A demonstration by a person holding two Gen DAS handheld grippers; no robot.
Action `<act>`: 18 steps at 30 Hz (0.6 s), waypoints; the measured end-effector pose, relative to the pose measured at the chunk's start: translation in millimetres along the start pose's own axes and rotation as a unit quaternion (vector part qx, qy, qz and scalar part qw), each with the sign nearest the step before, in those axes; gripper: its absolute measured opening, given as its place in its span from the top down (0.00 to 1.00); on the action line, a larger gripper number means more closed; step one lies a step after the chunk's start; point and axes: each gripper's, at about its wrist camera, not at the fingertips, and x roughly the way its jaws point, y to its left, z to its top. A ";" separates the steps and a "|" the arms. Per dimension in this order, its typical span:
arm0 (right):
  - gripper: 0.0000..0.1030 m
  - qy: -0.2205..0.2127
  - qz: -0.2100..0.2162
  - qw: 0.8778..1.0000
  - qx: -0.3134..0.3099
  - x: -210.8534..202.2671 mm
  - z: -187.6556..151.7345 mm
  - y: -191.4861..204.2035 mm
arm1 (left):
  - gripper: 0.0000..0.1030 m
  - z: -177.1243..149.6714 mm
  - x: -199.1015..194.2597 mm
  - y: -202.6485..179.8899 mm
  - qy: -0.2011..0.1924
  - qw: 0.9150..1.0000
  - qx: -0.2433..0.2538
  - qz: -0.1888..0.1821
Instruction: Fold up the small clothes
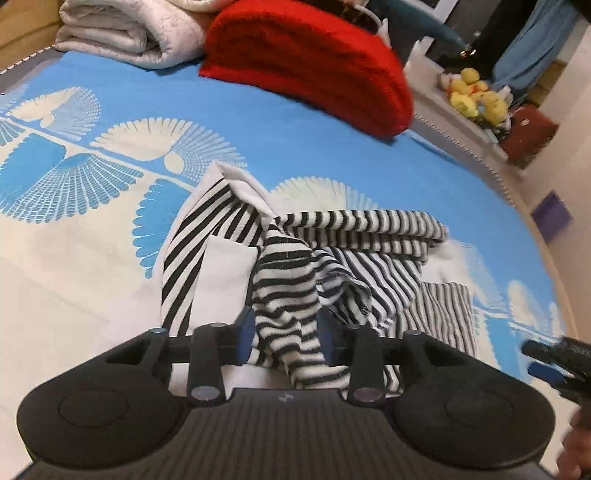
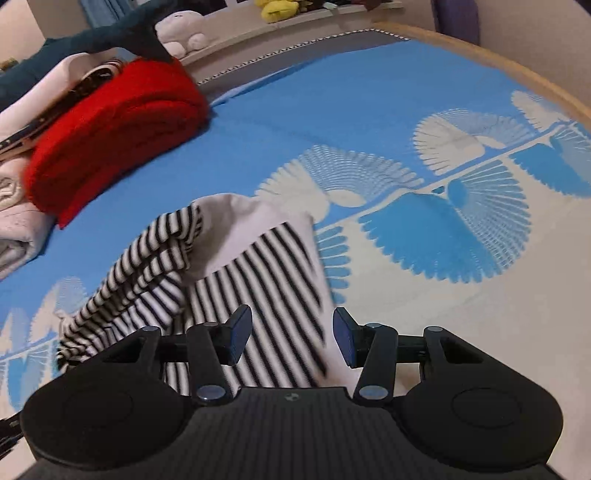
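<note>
A black-and-white striped garment [image 1: 332, 258] lies crumpled on the blue and cream bed cover [image 1: 92, 240]. My left gripper [image 1: 286, 332] is shut on a bunched fold of the striped garment and holds it lifted. In the right wrist view the striped garment [image 2: 266, 295] lies partly flat with a white panel at its far edge. My right gripper [image 2: 291, 336] is open and empty, just above the garment's near right edge. The right gripper also shows at the right edge of the left wrist view [image 1: 554, 362].
A folded red blanket [image 1: 314, 62] and a folded pale quilt [image 1: 122, 33] lie at the far side of the bed. Yellow plush toys [image 1: 476, 96] sit on a ledge beyond the bed edge. The wooden bed rim [image 2: 498, 62] runs along the right.
</note>
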 end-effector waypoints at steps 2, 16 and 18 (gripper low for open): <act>0.51 0.009 0.000 1.000 0.001 2.0 -3.2 3.1 | 0.44 5.6 9.9 3.6 0.001 1.000 -0.013 0.000; 0.51 0.035 0.013 0.999 0.000 22.2 -2.1 17.0 | 0.91 39.0 55.4 13.0 -0.023 0.994 -0.057 -0.092; 0.51 0.024 0.014 1.000 0.008 19.9 1.2 13.2 | 0.91 42.7 31.7 -11.5 -0.025 0.982 -0.004 -0.189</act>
